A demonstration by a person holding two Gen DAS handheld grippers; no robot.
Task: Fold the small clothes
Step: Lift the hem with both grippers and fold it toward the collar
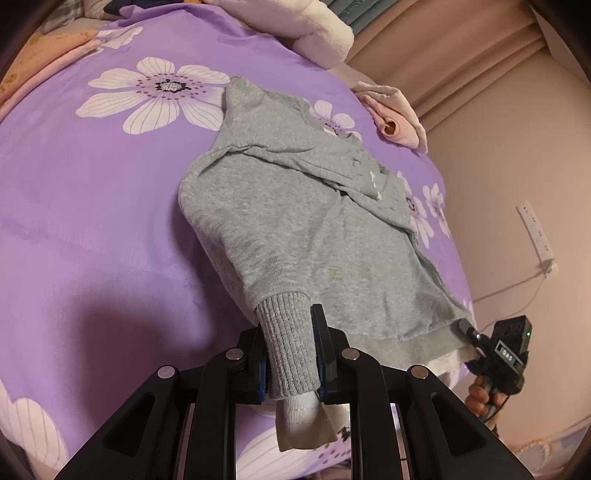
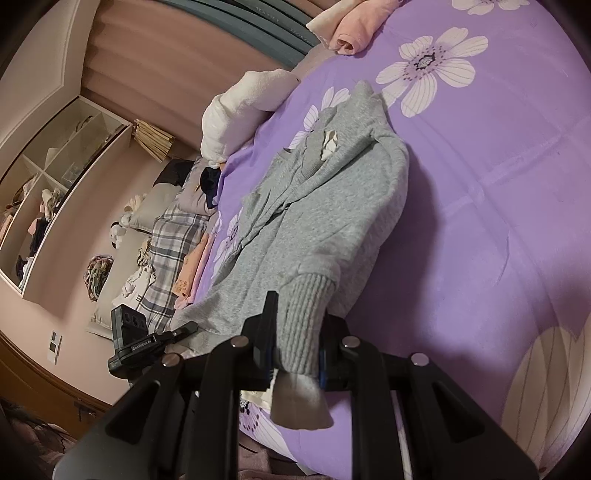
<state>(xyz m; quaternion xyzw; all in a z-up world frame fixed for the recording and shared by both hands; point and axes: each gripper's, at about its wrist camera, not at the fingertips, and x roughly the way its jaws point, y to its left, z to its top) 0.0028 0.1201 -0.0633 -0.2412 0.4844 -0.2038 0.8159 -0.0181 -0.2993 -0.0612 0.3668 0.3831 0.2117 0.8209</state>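
A small grey sweater (image 1: 303,221) lies crumpled on the purple flowered bedsheet (image 1: 92,221). In the left wrist view my left gripper (image 1: 290,326) is shut on one ribbed grey cuff (image 1: 288,350), with a white inner cuff hanging out below the pads. My right gripper (image 1: 467,328) shows at the sweater's right edge, a hand under it. In the right wrist view my right gripper (image 2: 301,314) is shut on the other ribbed cuff (image 2: 306,317) of the sweater (image 2: 325,206). My left gripper (image 2: 188,328) is at the lower left, its tip against the sweater's hem.
A folded pink garment (image 1: 395,118) and a white plush bundle (image 1: 321,33) lie on the far side of the bed. A power strip (image 1: 535,232) hangs on the wall. Plaid and other clothes (image 2: 177,236) lie along the bed's left edge, near open shelving (image 2: 55,166).
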